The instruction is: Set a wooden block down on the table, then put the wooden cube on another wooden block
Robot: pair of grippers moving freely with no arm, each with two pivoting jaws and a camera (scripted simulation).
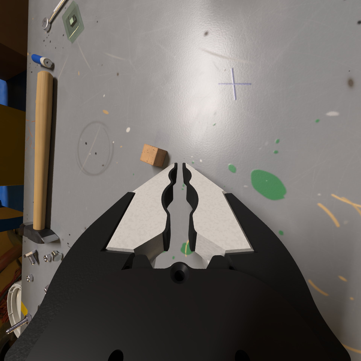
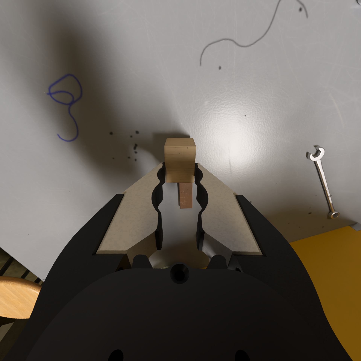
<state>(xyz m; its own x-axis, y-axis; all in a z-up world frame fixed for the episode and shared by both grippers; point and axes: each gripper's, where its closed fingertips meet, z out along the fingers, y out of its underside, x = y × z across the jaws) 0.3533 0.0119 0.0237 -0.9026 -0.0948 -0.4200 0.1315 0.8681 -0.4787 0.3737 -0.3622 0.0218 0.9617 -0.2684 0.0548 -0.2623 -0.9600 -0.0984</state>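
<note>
In the left wrist view a small tan wooden cube (image 1: 153, 155) lies on the grey table (image 1: 195, 78), just left of and beyond my left gripper's tips. My left gripper (image 1: 180, 164) is shut and empty, with only a thin slit between its fingers. In the right wrist view my right gripper (image 2: 179, 166) is shut on a pale wooden block (image 2: 179, 154) and holds it above the table (image 2: 254, 97). A darker reddish-brown block (image 2: 185, 195) shows below it between the fingers; the held block hides its far end.
A hammer (image 1: 42, 152), a blue marker (image 1: 42, 60), a wrench (image 1: 52, 13), a green square chip (image 1: 72, 21) and bolts (image 1: 32, 256) line the table's left edge. Another wrench (image 2: 322, 181) lies at the right. A wooden stool (image 2: 17, 297) stands beyond the table's near edge.
</note>
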